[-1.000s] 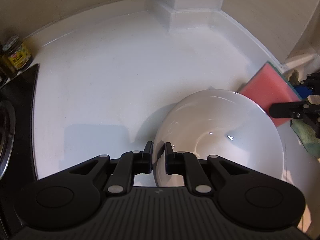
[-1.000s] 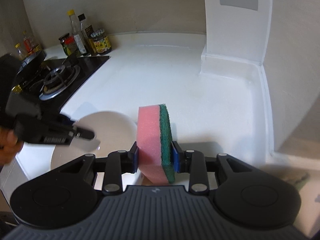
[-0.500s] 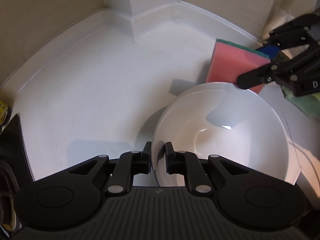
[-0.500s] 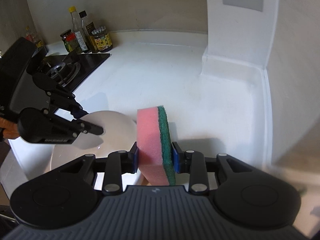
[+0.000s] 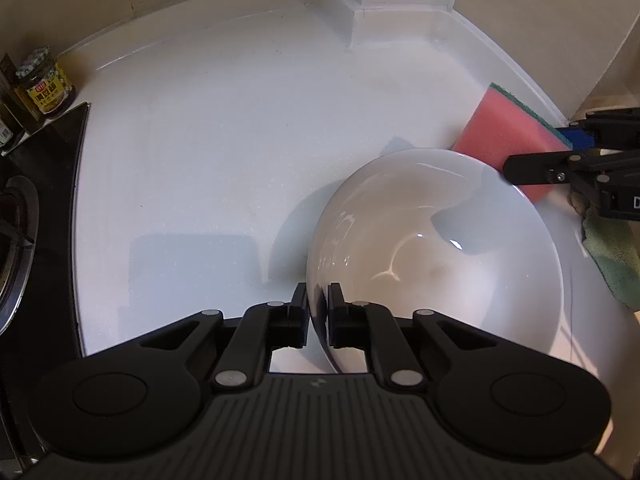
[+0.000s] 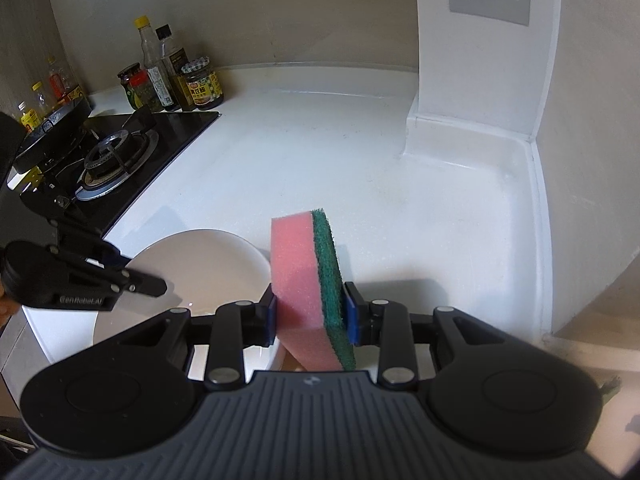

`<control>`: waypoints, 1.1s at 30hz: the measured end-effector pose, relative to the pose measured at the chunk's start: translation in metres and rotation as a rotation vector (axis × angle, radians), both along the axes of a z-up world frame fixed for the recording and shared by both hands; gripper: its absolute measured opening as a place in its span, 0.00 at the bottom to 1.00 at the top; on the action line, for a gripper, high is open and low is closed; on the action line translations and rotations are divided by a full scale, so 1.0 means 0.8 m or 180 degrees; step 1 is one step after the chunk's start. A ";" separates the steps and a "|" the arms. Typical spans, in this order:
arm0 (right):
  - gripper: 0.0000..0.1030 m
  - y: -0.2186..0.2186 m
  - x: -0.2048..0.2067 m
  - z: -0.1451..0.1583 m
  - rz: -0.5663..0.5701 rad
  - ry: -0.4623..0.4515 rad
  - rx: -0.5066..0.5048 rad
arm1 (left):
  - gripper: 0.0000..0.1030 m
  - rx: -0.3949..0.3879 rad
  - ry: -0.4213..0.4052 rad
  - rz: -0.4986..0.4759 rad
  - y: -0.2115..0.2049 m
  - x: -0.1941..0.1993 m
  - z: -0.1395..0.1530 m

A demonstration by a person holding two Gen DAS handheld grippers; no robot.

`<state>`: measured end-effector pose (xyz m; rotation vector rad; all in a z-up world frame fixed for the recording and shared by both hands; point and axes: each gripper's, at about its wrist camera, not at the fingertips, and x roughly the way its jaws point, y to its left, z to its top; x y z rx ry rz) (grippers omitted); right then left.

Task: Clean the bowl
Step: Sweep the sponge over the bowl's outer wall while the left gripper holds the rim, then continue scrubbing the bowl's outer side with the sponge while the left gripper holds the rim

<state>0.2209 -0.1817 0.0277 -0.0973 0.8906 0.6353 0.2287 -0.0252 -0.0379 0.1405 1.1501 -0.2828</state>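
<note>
A white bowl (image 5: 436,248) stands on the white counter (image 5: 224,152). My left gripper (image 5: 318,304) is shut on the bowl's near rim. The bowl also shows in the right wrist view (image 6: 200,264), with the left gripper (image 6: 132,284) clamped on its edge. My right gripper (image 6: 312,312) is shut on a pink sponge with a green scouring side (image 6: 308,280), held upright just right of the bowl. In the left wrist view the sponge (image 5: 508,136) hangs at the bowl's far right rim, with the right gripper (image 5: 556,152) behind it.
A black gas hob (image 6: 116,156) lies at the counter's left. Sauce jars and bottles (image 6: 176,84) stand behind it. A white pillar (image 6: 476,60) rises at the back corner. A green cloth (image 5: 612,252) lies right of the bowl.
The left wrist view has swung back to the left, so the jar and hob show again. The sponge stays at the bowl's far right rim. Both grips are unchanged.
</note>
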 end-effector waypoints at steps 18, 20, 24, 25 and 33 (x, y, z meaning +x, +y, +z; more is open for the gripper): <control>0.27 -0.016 0.006 0.002 -0.0014 0.0158 0.0100 | 0.10 0.0191 -0.0189 -0.0912 -0.024 0.026 0.003; 0.27 -0.006 0.015 0.002 0.0001 0.0125 0.0071 | 0.10 0.0185 -0.0181 -0.0921 -0.026 0.028 0.002; 0.27 0.013 0.023 0.000 0.0050 0.0018 -0.0016 | 0.10 0.0154 -0.0188 -0.0917 -0.021 0.030 0.001; 0.27 0.013 0.023 0.000 0.0042 0.0008 -0.0015 | 0.10 0.0132 -0.0187 -0.0898 -0.020 0.030 0.001; 0.27 -0.002 0.017 -0.003 -0.0124 -0.0003 0.0151 | 0.10 -0.0333 -0.0160 -0.0157 0.015 0.010 0.012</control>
